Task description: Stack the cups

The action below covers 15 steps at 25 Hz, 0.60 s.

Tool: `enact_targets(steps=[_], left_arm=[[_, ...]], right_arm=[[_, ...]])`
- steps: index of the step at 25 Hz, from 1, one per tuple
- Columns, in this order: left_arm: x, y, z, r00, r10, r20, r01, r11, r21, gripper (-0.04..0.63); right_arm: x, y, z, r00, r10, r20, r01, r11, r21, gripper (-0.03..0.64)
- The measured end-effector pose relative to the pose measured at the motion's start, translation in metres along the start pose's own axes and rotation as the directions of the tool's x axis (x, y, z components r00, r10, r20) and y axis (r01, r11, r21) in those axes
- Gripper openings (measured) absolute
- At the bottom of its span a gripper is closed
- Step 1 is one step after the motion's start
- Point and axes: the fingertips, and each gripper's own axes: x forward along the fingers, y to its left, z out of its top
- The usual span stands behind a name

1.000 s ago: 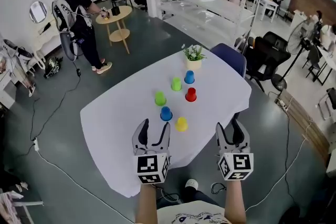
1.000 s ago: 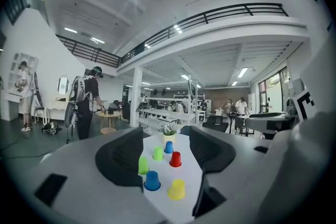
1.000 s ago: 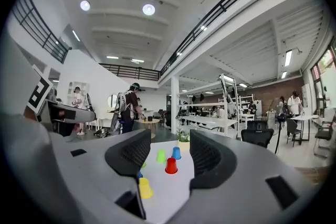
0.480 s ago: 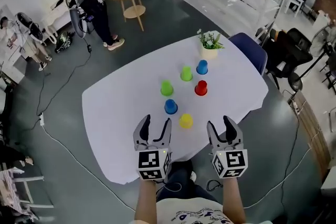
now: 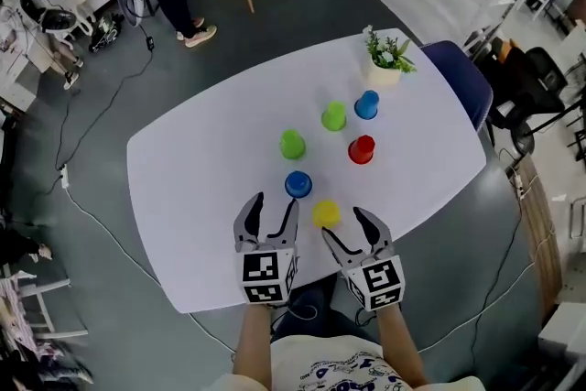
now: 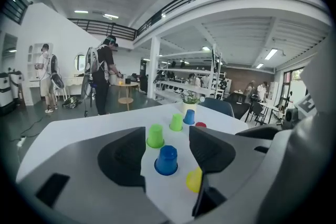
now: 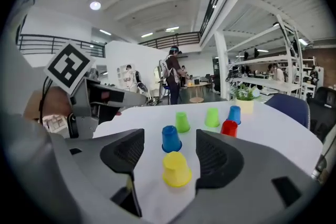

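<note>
Yellow cup (image 5: pixel 325 213) sits upside down just ahead of our right claw (image 5: pixel 343 224) (the nearer one); we see its jaws, just opening, spread wide and empty.

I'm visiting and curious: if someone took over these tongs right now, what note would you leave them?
Left tongs: open, empty, aimed at near blue cup.
Right tongs: jaws just been opening, nothing gripped; yellow cup just ahead, untouched.
Other cups: near green, far green, red, far blue. All six upside down, apart, on the table.
Done: nothing stacked. Left: every stack.
</note>
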Motion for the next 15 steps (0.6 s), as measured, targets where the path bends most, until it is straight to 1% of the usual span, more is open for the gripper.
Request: enact_targets(steps=[2, 4, 7, 10, 11, 14, 15], left_arm=[[0.017, 0.006, -0.008, 1.000, -0.001, -0.024, 0.000, 1.000, -0.006, 0.270], [0.033, 0.010, -0.014, 0.999, -0.007, -0.047, 0.007, 1.000, -0.006, 0.270], [0.051, 0.018, -0.020, 0.997, -0.014, -0.080, 0.013, 1.000, -0.011, 0.270], [0.067, 0.024, -0.024, 0.994, -0.029, -0.102, 0.027, 0.999, -0.023, 0.270], [0.073, 0.026, -0.025, 0.994, -0.034, -0.108, 0.031, 0.999, -0.027, 0.270], [0.090, 0.033, -0.027, 0.991, -0.043, -0.127, 0.038, 0.999, -0.035, 0.270], [0.095, 0.035, -0.026, 0.990, -0.044, -0.131, 0.039, 0.999, -0.037, 0.270]], right_arm=[[0.023, -0.002, -0.017, 0.997, 0.026, -0.066, -0.028, 0.999, -0.034, 0.324], [0.042, -0.003, -0.033, 0.992, 0.042, -0.120, -0.048, 0.998, -0.048, 0.324], [0.063, -0.005, -0.047, 0.983, 0.054, -0.176, -0.063, 0.997, -0.051, 0.317], [0.079, -0.010, -0.060, 0.971, 0.052, -0.233, -0.071, 0.995, -0.075, 0.299], [0.084, -0.012, -0.063, 0.967, 0.053, -0.248, -0.075, 0.994, -0.079, 0.297], [0.094, -0.018, -0.066, 0.963, 0.064, -0.260, -0.080, 0.995, -0.054, 0.242], [0.096, -0.021, -0.064, 0.964, 0.065, -0.259, -0.078, 0.996, -0.039, 0.242]])
